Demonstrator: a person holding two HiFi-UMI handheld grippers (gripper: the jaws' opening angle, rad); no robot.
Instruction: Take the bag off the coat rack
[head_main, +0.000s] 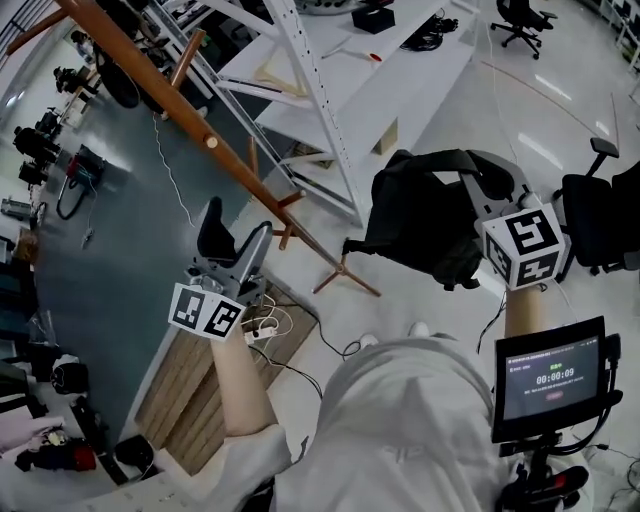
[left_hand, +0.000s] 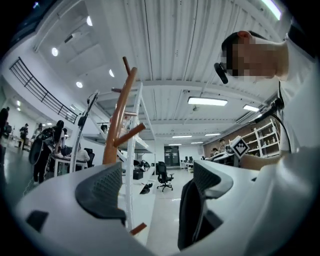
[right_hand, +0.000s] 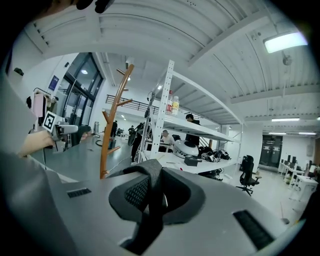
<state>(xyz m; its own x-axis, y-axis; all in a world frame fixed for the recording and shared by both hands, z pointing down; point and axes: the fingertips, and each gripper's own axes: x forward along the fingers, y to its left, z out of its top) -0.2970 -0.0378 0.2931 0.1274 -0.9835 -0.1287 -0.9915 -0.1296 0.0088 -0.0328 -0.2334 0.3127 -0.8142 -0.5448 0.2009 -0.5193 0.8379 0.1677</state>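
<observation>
The black bag (head_main: 425, 215) hangs free of the wooden coat rack (head_main: 195, 125), to the right of the rack's feet. My right gripper (head_main: 478, 205) holds it from above. In the right gripper view the jaws (right_hand: 155, 192) are shut on the bag's black strap (right_hand: 149, 210), and the coat rack (right_hand: 112, 125) stands bare to the left. My left gripper (head_main: 235, 245) hovers left of the bag, open, with nothing between its pads (left_hand: 102, 192). In the left gripper view the coat rack (left_hand: 118, 125) rises ahead with bare pegs.
A white shelving rack (head_main: 320, 100) stands just behind the coat rack. A black office chair (head_main: 600, 215) is at the right. A small screen on a stand (head_main: 550, 375) sits near my right side. A wooden board (head_main: 195, 375) with cables lies on the floor under my left arm.
</observation>
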